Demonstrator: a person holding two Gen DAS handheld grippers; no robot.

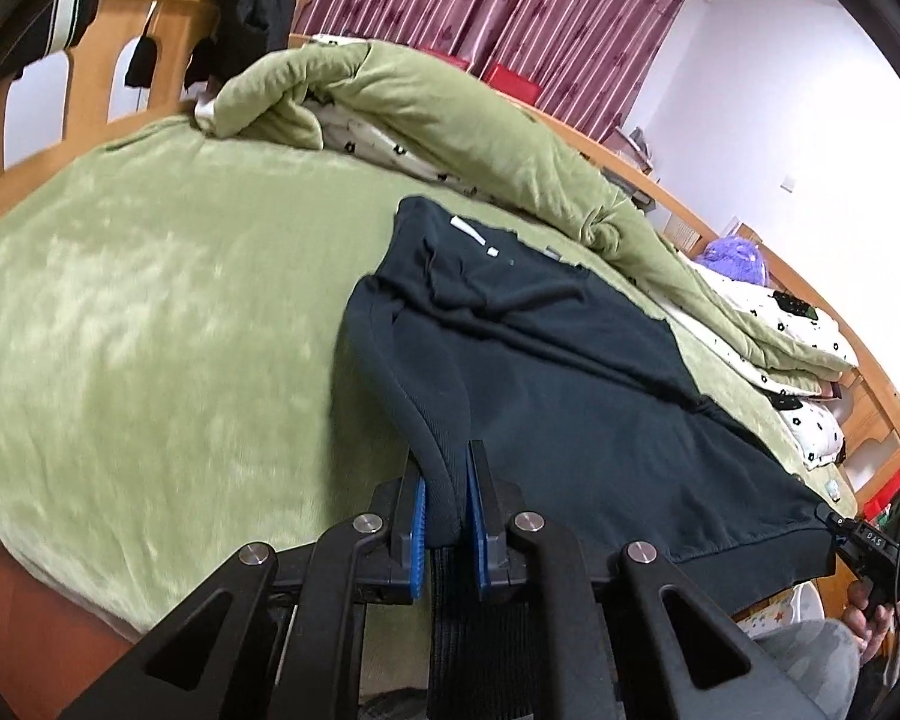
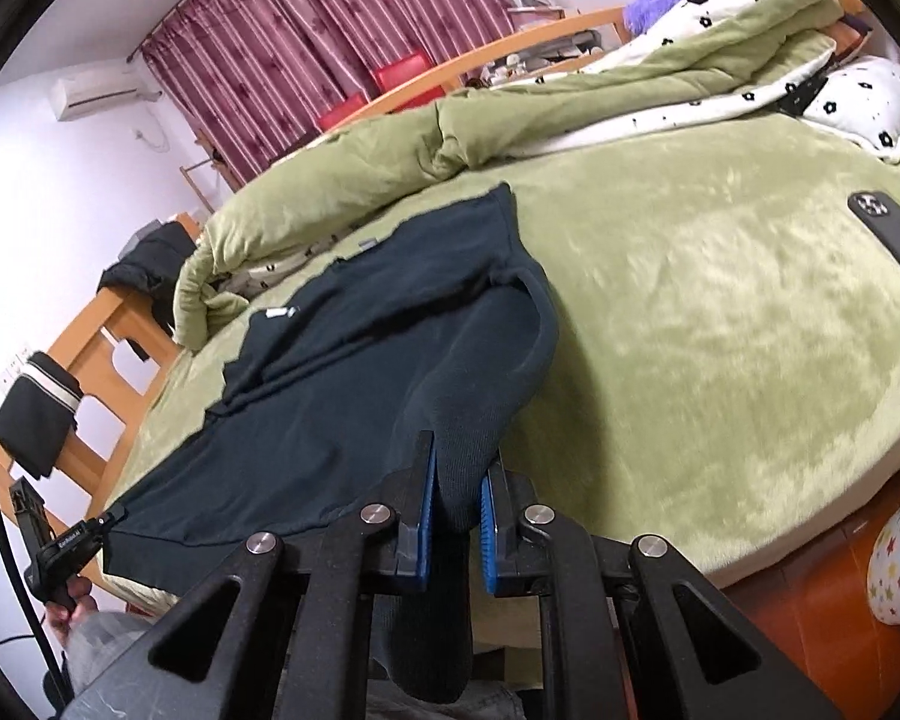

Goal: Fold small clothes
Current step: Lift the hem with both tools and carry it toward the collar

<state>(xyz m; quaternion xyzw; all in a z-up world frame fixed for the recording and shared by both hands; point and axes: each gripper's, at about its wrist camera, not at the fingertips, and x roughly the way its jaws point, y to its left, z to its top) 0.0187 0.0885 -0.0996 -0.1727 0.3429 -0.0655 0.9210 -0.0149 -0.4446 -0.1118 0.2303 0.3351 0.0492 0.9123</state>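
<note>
Left gripper (image 1: 448, 501): jaws nearly closed, blue pads (image 1: 419, 531) pinching a ribbed cuff of the dark sweatshirt (image 1: 546, 384); the cuff hangs down past the pads toward the camera. Right gripper (image 2: 457, 501): same condition, jaws narrowed onto the other ribbed cuff, blue pads on either side of the fabric, cuff end drooping below. In the left wrist view the right gripper (image 1: 834, 525) shows at the far right, at a hem corner of the garment; in the right wrist view the left gripper (image 2: 99, 531) shows at the lower left edge of the garment. Sweatshirt lies spread on the green plush bed cover (image 1: 150, 312), body flat with a few creases, both sleeves drawn toward the near bed edge where they rise into the grippers. White label (image 1: 468, 234) visible near the far end of the garment. Rumpled green quilt (image 1: 426, 102) with white flower-print lining bunched just beyond the sweatshirt, near its far edge; whether they touch cannot be told. Black phone (image 2: 888, 240) lies on the bed cover well apart from the garment. Wooden bed frame (image 1: 90, 66) with dark clothes draped on it, maroon curtains (image 1: 480, 6) behind.
</note>
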